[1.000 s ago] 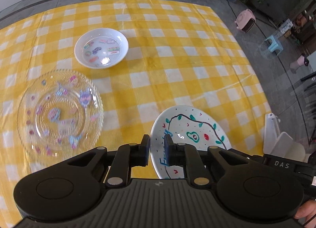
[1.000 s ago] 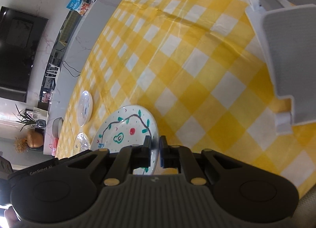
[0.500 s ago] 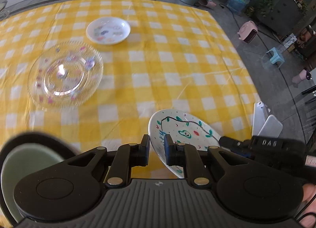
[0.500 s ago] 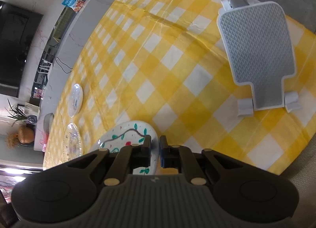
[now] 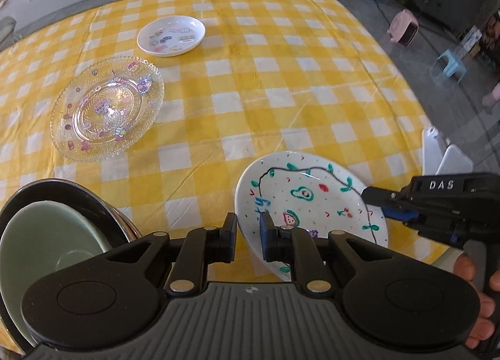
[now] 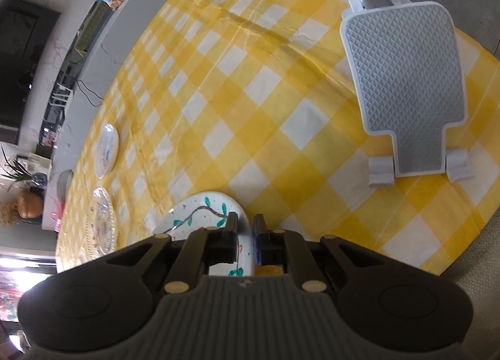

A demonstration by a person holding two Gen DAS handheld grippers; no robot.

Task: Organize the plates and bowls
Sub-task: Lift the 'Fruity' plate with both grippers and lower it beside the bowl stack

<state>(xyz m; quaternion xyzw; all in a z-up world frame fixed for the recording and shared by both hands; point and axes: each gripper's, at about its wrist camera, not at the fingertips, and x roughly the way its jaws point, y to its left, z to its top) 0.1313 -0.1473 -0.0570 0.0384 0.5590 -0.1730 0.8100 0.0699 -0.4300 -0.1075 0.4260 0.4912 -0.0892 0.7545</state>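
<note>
A white plate painted with a vine and fruits (image 5: 309, 200) is held tilted above the yellow checked cloth. My left gripper (image 5: 247, 230) is shut on its near-left rim. My right gripper (image 6: 244, 229) is shut on its right rim and shows in the left wrist view (image 5: 387, 200). The same plate appears in the right wrist view (image 6: 200, 213). A clear glass plate with stickers (image 5: 107, 107) and a small white dish (image 5: 171, 35) lie further away on the left. A green bowl (image 5: 47, 244) sits inside a dark metal bowl (image 5: 84, 200) at the near left.
A white and grey folding rack (image 6: 406, 88) lies flat on the cloth at the table's right end. The table edge (image 5: 415, 91) runs along the right, with floor, stools and bins beyond. A wall and shelf stand past the far side.
Both grippers have lifted the painted plate and drawn back. The stacked green and dark bowls have come fully into view at the near left. The rack now shows whole.
</note>
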